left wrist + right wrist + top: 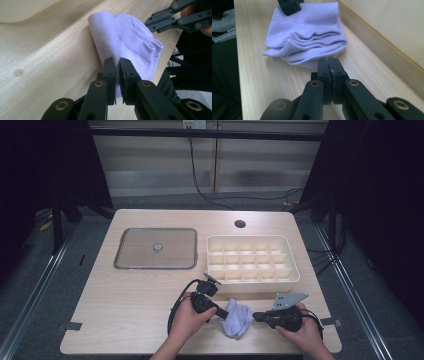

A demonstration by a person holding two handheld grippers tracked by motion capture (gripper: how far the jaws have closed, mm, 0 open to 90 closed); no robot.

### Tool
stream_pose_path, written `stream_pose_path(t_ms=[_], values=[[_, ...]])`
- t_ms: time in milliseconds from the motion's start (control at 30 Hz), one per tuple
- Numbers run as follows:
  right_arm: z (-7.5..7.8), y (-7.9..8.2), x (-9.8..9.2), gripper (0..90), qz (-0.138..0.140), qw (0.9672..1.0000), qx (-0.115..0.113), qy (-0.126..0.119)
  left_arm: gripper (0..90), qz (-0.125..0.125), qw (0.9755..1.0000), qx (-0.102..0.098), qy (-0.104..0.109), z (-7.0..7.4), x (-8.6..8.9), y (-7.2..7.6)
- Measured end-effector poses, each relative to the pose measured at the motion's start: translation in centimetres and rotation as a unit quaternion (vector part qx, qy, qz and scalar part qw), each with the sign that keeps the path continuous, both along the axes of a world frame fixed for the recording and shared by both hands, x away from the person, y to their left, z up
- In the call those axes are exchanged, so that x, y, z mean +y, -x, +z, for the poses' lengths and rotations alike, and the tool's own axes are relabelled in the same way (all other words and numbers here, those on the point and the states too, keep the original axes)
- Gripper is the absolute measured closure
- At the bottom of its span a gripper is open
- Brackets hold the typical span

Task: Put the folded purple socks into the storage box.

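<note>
So the folded lilac sock (236, 318) sits on the table (125, 295) near the front edge, right between both grippers and just in front of the divided bin (252, 258). It's bunched up, long axis running roughly left to right. Left gripper (117, 62) has its jaws pinching a fold of the sock. Right gripper (328, 61) has jaws pressed together at the sock's edge, a sliver of fabric maybe caught, hard to tell. Bin compartments look empty. The tray (155, 248) holds one small round thing.
</note>
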State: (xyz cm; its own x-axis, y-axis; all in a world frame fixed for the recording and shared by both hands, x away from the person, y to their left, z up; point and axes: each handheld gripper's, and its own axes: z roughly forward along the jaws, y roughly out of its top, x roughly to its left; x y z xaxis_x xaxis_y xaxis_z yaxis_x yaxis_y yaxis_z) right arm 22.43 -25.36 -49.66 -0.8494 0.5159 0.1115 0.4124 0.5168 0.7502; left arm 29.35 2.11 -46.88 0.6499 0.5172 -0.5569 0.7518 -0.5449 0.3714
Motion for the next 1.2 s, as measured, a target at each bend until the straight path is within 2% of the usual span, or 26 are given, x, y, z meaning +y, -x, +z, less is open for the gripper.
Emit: stream_pose_path(t_ms=[33,133,167,200,300,333,367,400,433,533,667,767,867,1000,1033,1200], values=[[0.0,0.1,0.1,88.6,0.001,1.0,0.001,0.001,84.0,0.011,0.9999,0.003,0.002,0.1,-0.1,0.1],[-0.2,0.2,0.4,88.5,0.011,0.9999,0.003,0.005,84.0,0.001,1.0,-0.001,0.002,0.2,-0.1,0.0],[-0.2,0.3,0.7,88.5,0.019,0.9997,0.001,0.018,84.0,0.002,1.0,0.001,0.001,0.4,-0.1,0.0],[-0.3,0.2,0.8,88.5,0.023,0.9995,0.001,0.02,84.0,0.017,0.9998,0.001,0.007,0.4,-0.3,0.2],[-0.3,0.3,1.0,88.4,0.025,0.9994,0.003,0.022,84.1,-0.003,1.0,-0.005,-0.001,0.7,-0.1,-0.1],[-0.3,0.3,1.0,88.4,0.025,0.9994,0.003,0.022,84.1,0.014,0.9999,0.0,0.006,0.7,-0.3,0.1],[-0.3,0.3,1.0,88.4,0.026,0.9994,0.004,0.022,84.1,-0.002,1.0,-0.005,0.001,0.8,-0.2,-0.1],[-0.4,0.3,1.0,88.4,0.026,0.9994,0.003,0.023,84.1,-0.004,1.0,-0.004,0.001,0.8,-0.2,-0.1],[-0.4,0.3,1.0,88.4,0.026,0.9994,0.003,0.024,84.1,0.01,0.9999,0.0,0.008,0.8,-0.4,0.1],[-0.5,0.3,1.2,88.4,0.03,0.9992,0.006,0.026,84.1,0.009,0.9999,-0.001,0.009,0.8,-0.6,0.2],[-0.5,0.3,1.4,88.3,0.03,0.9992,0.006,0.025,84.1,-0.016,0.9999,-0.005,0.003,0.9,-0.8,0.1],[-0.5,0.3,1.4,88.3,0.031,0.9992,0.007,0.025,84.2,-0.011,0.9999,-0.002,0.004,1.0,-1.1,0.3],[-0.5,0.3,1.4,88.3,0.032,0.9991,0.007,0.025,84.3,-0.028,0.9996,-0.002,0.005,1.0,-1.2,0.3],[-0.5,0.3,1.6,88.1,0.033,0.9991,0.005,0.026,84.4,-0.024,0.9997,-0.001,0.009,1.2,-1.7,0.4],[-0.5,0.3,1.6,88.1,0.033,0.9991,0.005,0.027,84.4,-0.034,0.9994,-0.003,0.006,1.2,-1.6,0.3],[-0.5,0.3,1.6,88.0,0.033,0.9991,0.008,0.025,84.4,-0.036,0.9993,-0.001,0.009,1.2,-1.8,0.4]])
